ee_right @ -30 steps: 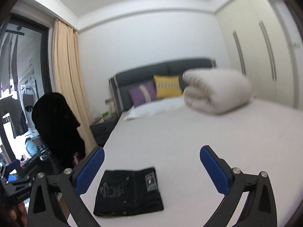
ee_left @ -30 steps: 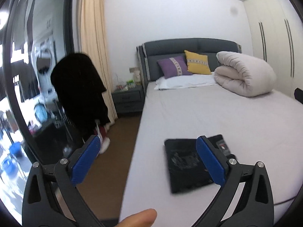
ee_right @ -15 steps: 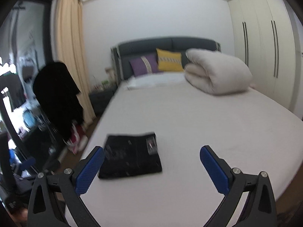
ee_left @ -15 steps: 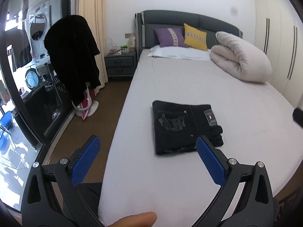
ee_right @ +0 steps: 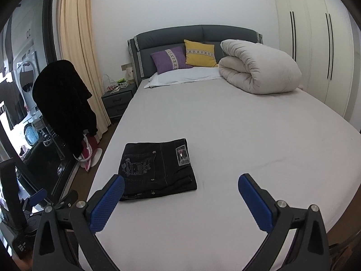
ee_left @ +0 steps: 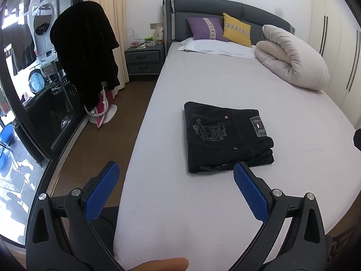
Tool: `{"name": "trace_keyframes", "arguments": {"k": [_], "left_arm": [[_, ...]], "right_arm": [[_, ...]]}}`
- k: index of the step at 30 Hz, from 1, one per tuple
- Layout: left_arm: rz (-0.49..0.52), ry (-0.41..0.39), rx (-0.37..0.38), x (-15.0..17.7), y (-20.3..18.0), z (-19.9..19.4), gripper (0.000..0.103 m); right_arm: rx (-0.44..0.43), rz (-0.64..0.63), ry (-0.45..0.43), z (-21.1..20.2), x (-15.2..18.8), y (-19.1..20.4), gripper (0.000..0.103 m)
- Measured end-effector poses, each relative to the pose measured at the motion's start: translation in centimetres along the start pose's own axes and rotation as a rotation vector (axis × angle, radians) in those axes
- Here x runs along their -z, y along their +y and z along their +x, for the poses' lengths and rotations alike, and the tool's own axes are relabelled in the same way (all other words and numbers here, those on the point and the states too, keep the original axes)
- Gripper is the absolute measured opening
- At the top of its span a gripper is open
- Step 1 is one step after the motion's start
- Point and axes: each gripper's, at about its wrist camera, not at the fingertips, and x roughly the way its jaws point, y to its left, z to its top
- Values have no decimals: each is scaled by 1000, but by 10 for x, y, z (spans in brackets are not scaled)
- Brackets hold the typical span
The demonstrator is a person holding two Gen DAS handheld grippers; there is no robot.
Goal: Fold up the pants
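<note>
Black pants (ee_left: 227, 136) lie folded into a neat rectangle near the left edge of the bed (ee_left: 225, 203). Both tools have pulled back from a second ago and now hover well short of them: left tool (ee_left: 176, 189) and right tool (ee_right: 181, 199), fingers apart, holding nothing. The folding looks finished.

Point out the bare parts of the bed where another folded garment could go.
Bare sheet lies right of the folded pants, and between them and the rolled duvet. The headboard end is crowded with pillows.
</note>
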Motion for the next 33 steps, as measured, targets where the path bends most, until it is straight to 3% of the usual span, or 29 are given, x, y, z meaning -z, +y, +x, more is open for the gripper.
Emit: {"name": "trace_keyframes", "arguments": {"k": [33], "left_arm": [[10,27,8,6,-8,19,103]], "right_arm": [[-3,-25,47,16,7,4,103]]}}
